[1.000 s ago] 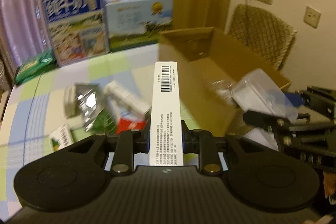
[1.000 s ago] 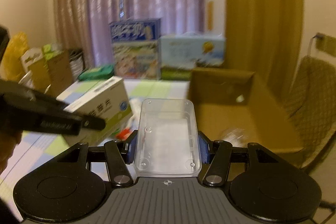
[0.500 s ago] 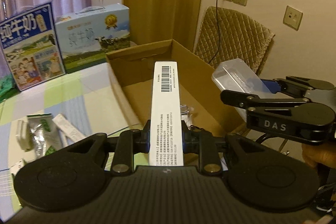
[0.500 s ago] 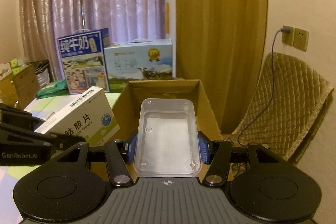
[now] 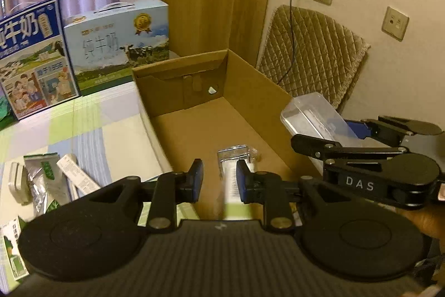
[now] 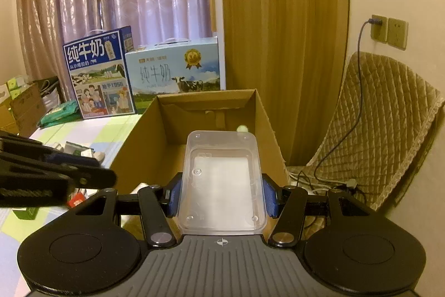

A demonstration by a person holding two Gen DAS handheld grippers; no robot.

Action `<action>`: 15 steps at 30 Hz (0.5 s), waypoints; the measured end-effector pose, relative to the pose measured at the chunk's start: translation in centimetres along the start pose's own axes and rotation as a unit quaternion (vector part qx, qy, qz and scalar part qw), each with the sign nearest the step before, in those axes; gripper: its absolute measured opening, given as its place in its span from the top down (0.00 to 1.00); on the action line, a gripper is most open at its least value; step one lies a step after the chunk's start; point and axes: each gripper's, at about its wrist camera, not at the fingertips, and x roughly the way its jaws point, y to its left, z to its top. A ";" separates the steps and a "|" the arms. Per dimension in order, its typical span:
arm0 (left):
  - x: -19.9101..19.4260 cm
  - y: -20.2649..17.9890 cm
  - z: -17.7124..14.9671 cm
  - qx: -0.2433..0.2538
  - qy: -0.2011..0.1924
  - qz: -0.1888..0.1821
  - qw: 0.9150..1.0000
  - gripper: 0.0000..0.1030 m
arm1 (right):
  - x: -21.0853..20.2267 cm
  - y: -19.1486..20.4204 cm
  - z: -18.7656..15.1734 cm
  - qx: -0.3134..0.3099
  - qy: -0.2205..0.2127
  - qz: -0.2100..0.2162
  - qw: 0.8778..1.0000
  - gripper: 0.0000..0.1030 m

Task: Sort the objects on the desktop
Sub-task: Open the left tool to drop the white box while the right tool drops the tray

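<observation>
The left gripper (image 5: pixel 219 177) hovers over the near end of the open brown cardboard box (image 5: pixel 258 99), jaws apart and empty. Half a second ago it clamped a long white barcoded carton; now a blurred white carton (image 5: pixel 232 180) shows below the jaws inside the box. The box's far floor is bare. The right gripper (image 6: pixel 222 195) is closed on a clear plastic rectangular container (image 6: pixel 222 180) above the box's right wall, unchanged.
</observation>
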 end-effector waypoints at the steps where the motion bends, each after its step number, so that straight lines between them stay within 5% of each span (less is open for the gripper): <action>1: -0.4 0.2 -0.2 -0.003 -0.002 0.002 1.000 0.80 | 0.0 0.0 0.0 0.000 0.001 0.000 1.000 0.48; 15: -3.7 2.8 -3.3 -0.039 -0.007 0.016 0.999 0.68 | 1.8 1.0 0.0 -0.009 0.025 0.008 1.000 0.48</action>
